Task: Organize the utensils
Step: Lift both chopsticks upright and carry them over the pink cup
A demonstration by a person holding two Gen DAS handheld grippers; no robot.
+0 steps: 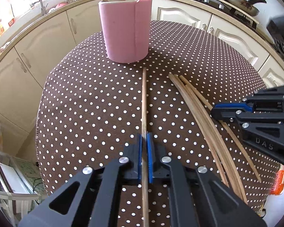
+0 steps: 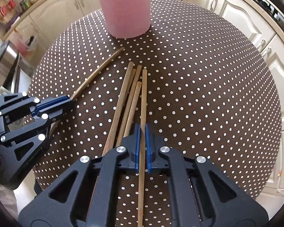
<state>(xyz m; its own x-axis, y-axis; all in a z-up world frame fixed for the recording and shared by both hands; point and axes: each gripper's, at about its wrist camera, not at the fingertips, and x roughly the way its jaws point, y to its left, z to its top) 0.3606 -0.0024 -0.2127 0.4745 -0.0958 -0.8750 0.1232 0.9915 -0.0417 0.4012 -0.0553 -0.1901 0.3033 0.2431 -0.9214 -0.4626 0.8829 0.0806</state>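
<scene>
While six wooden chopsticks lie on the polka-dot counter (image 1: pixel 96 98), one pink holder (image 1: pixel 126 31) behind them carries several more. My left tool (image 1: pixel 144 143) tilts steeply down, pinching the lone chopstick (image 1: pixel 144 98); my right tool (image 2: pixel 142 132) tilts likewise, clamped on the rightmost chopstick (image 2: pixel 143 98) of the five-stick bundle (image 2: pixel 128 94).

left gripper (image 1: pixel 144 145) clamped, right gripper (image 2: pixel 142 132) clamped — both angled down
</scene>
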